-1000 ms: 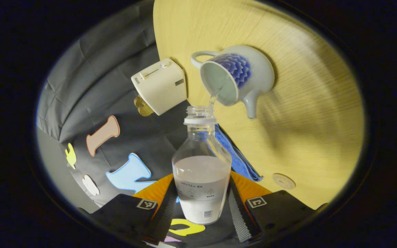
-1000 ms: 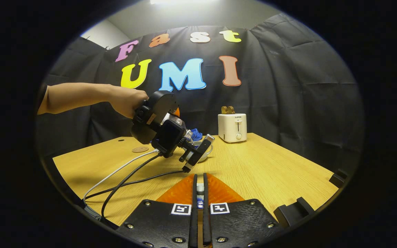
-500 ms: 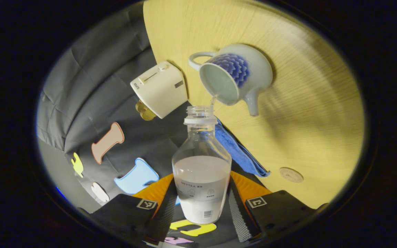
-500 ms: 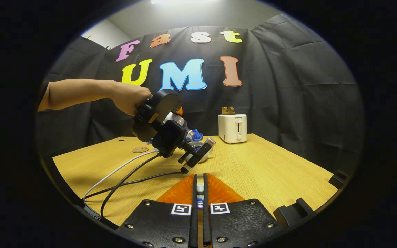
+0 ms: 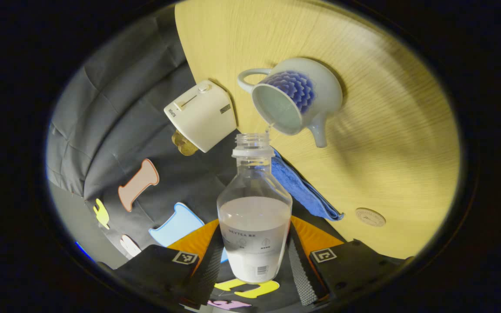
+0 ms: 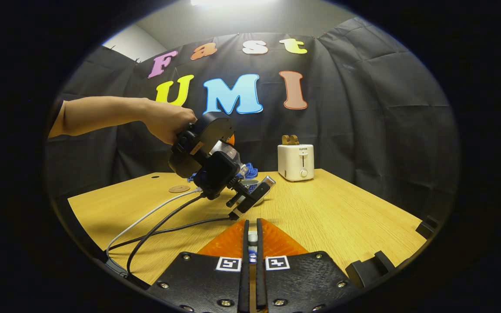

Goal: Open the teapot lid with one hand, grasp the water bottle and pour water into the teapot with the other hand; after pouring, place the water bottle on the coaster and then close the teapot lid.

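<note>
My left gripper (image 5: 254,250) is shut on a clear water bottle (image 5: 254,226), about half full and uncapped. The bottle's mouth points at the open top of a white teapot (image 5: 302,93) with a blue flower pattern; a thin trickle hangs between them. A round coaster (image 5: 370,217) lies on the table to the right. In the right gripper view, a hand (image 6: 163,121) holds the left gripper (image 6: 209,165) tilted down over the teapot (image 6: 250,184), which is mostly hidden. My right gripper (image 6: 252,230) is shut on a small white and blue piece, the teapot lid (image 6: 253,237).
A cream toaster (image 5: 200,115) stands at the table's back edge, with toast in it. A folded blue cloth (image 5: 302,189) lies between teapot and coaster. Cables (image 6: 159,221) trail from the left gripper across the wooden table (image 6: 342,213). The coaster (image 6: 179,189) sits far left.
The stream from the bottle into the teapot has thinned to a trickle. The left gripper has risen slightly and shifted right, tilting back. The right gripper has stayed still.
</note>
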